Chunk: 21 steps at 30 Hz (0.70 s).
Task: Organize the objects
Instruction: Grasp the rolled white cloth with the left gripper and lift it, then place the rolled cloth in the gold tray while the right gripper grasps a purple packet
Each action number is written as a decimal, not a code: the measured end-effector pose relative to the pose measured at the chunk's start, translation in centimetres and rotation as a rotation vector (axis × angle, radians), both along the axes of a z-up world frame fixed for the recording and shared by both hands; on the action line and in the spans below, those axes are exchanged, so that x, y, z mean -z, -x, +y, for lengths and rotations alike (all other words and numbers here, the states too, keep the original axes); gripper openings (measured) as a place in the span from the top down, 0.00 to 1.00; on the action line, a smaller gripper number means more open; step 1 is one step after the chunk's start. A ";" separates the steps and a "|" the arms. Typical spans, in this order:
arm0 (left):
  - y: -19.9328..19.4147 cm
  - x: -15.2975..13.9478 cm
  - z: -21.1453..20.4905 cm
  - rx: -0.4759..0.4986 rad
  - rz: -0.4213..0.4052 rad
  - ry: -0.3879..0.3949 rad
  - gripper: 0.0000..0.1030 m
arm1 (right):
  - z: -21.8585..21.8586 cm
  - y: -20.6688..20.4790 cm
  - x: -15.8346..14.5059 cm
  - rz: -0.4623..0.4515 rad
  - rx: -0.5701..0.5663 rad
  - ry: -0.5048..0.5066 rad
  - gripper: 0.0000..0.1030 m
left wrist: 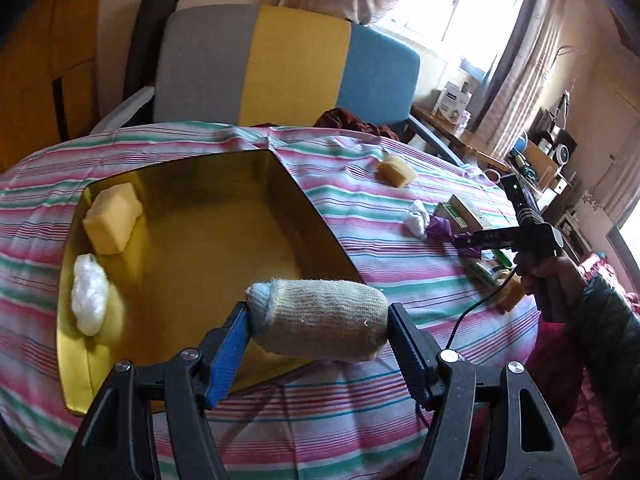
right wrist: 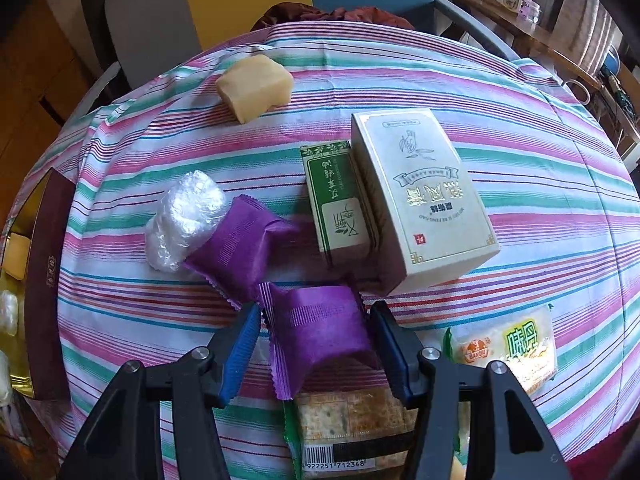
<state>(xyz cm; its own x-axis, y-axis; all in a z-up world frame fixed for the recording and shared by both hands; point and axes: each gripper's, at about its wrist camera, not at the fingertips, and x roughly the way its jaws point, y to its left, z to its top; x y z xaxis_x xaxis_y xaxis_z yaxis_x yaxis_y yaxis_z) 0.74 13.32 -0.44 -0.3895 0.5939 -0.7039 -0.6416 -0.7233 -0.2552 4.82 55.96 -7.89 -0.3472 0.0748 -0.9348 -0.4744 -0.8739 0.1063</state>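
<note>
Early on: the gold-lined open box (left wrist: 192,240) ahead of the left jaws holds two items. Left gripper (left wrist: 318,330) clamps a beige knitted roll (left wrist: 320,320); right gripper (right wrist: 316,336) clamps a purple crinkled packet (right wrist: 316,328), boxes beyond.

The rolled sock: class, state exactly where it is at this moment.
In the left wrist view, the rolled sock is clamped between the left tool's fingers, at the near edge of the gold-lined box.

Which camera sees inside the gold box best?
The left wrist view. It looks down into the open gold box, showing a yellow sponge and a white plastic wad inside. The right wrist view catches only a sliver of the box at its left edge.
</note>
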 end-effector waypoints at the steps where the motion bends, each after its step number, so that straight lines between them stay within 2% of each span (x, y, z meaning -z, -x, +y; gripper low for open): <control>1: 0.0 -0.2 -0.5 -0.013 0.006 -0.002 0.33 | 0.0 0.1 0.1 0.001 0.000 0.004 0.44; 3: 0.3 -0.7 -1.6 -0.038 0.015 -0.006 0.33 | -0.2 0.3 0.2 0.006 -0.010 0.000 0.47; 5: 0.8 -1.1 -3.2 -0.081 0.023 -0.008 0.33 | -0.6 0.4 0.4 -0.002 -0.024 -0.024 0.58; 9: 2.3 -1.5 -7.7 -0.208 0.009 -0.020 0.33 | -1.4 0.6 0.5 -0.018 -0.053 -0.086 0.62; 13: 3.4 -0.3 -11.6 -0.324 -0.006 0.023 0.33 | -1.8 0.5 0.4 -0.021 -0.057 -0.114 0.62; 17: 3.8 1.7 -12.2 -0.335 -0.019 0.089 0.33 | -1.7 0.2 0.1 -0.011 -0.049 -0.122 0.62; 21: 4.4 2.9 -11.7 -0.325 -0.026 0.122 0.33 | -1.7 -0.1 -0.1 0.000 -0.048 -0.126 0.62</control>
